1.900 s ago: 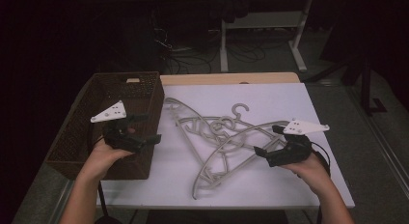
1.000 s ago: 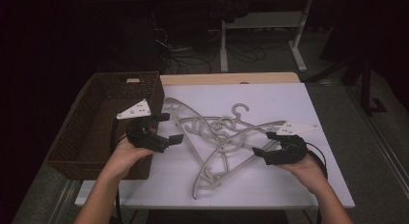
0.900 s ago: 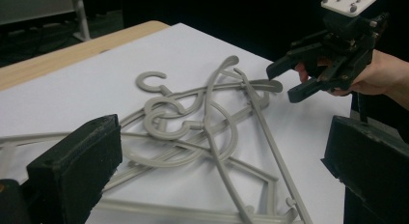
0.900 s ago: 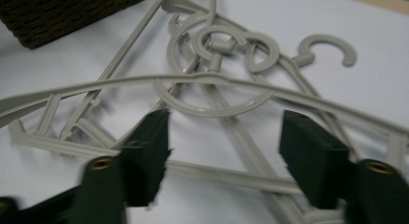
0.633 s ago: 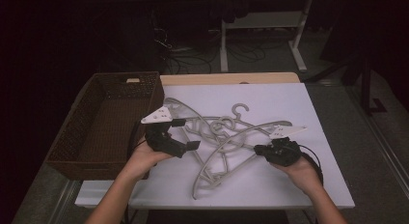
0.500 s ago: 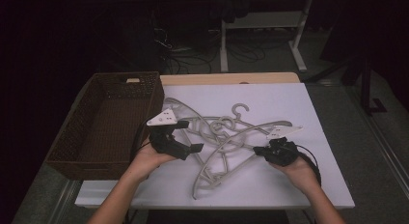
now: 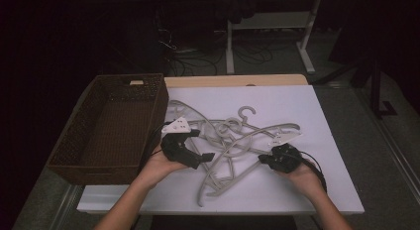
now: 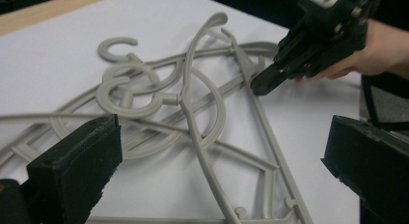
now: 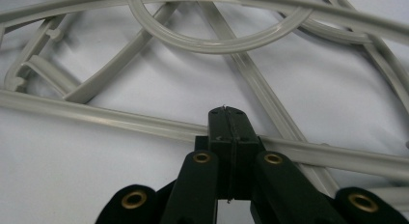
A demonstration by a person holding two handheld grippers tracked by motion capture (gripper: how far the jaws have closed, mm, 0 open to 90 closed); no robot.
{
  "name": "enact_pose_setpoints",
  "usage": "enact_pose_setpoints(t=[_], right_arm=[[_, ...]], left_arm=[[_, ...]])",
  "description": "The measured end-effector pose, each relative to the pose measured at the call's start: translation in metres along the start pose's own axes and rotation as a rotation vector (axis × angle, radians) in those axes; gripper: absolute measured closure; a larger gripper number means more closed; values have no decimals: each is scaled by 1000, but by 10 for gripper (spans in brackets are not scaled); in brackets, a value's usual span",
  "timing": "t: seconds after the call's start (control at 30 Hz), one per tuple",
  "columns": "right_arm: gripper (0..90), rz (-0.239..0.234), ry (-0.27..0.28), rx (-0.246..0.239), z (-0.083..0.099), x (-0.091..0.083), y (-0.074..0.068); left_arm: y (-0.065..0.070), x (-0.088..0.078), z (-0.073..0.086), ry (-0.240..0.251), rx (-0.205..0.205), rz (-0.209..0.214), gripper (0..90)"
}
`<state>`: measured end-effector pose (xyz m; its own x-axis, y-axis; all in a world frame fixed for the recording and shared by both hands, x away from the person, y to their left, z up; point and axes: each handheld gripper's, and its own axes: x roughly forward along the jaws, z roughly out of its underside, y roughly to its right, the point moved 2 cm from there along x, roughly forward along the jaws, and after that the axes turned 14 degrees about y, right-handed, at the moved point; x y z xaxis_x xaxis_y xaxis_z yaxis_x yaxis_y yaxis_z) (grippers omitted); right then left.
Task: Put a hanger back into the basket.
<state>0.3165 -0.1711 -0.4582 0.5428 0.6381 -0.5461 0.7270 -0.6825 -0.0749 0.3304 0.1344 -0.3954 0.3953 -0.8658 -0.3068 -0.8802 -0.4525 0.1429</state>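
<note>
Several grey plastic hangers (image 7: 236, 132) lie tangled on the white table top (image 7: 297, 111). My left gripper (image 7: 200, 144) is at the pile's left edge, open, its black pads wide apart over the hangers (image 8: 144, 93) with nothing between them (image 8: 222, 137). My right gripper (image 7: 266, 159) is low at the pile's right side. Its jaws are shut flat against each other (image 9: 226, 113), the tip resting at a straight hanger bar (image 9: 120, 119) with nothing gripped. The left gripper view also shows that shut tip (image 8: 263, 85) against a hanger arm.
A dark brown wicker basket (image 7: 163, 103) stands at the table's left, close beside my left hand. A strip of bare wood (image 7: 237, 80) runs along the far edge. White table surface lies open to the right and front of the pile.
My left gripper has moved right from beside the basket onto the hanger pile and come lower. My right gripper has shut its jaws and dropped leftward onto a hanger bar.
</note>
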Motion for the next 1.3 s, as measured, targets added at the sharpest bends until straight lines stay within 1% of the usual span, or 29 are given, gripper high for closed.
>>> enact_pose_setpoints(t=[0.07,0.1,0.17,0.23,0.3,0.33,0.4,0.57,0.63,0.7,0.73,0.8,0.83,0.87,0.97,1.03,1.13,1.3], right_arm=[[888,-2,-1,3,0,0,1],[888,7,-13,-6,1,1,1],[888,27,-48,-26,4,3,2],[888,21,-66,-23,8,6,2],[888,22,-64,-28,7,7,2],[888,22,-65,-27,7,8,1],[888,20,-63,-33,6,8,0],[888,17,-21,-26,-1,2,-1],[888,18,0,-26,-4,-1,-1],[888,11,25,-23,-8,-3,-3],[888,8,36,-26,-10,-4,-4],[888,2,43,-28,-11,-3,-6],[888,0,41,-28,-12,-2,-7],[888,0,37,-33,-12,-1,-7],[888,7,39,-37,-13,3,-6],[888,10,52,-34,-16,5,-6],[888,10,43,-42,-19,10,-8],[888,14,6,-61,-15,15,-9]], left_arm=[[0,7,6,-32,2,-3,0],[0,10,9,-43,0,-1,0],[0,19,15,-81,2,-3,0],[1,29,22,-123,10,-9,0],[0,38,29,-159,16,-22,0],[-1,42,33,-174,11,-24,0],[0,47,37,-189,14,-26,0],[3,56,46,-232,3,-26,4],[4,59,49,-245,2,-24,8],[3,62,52,-249,-10,-31,60],[3,63,52,-251,-16,-31,68],[2,66,53,-264,-26,-34,147],[2,68,54,-272,-31,-36,149],[3,68,55,-286,-25,-37,161],[2,67,54,-288,-25,-37,232],[2,66,54,-292,-35,-33,278],[1,66,54,-296,-42,-32,329],[1,65,54,-298,-45,-31,399]])
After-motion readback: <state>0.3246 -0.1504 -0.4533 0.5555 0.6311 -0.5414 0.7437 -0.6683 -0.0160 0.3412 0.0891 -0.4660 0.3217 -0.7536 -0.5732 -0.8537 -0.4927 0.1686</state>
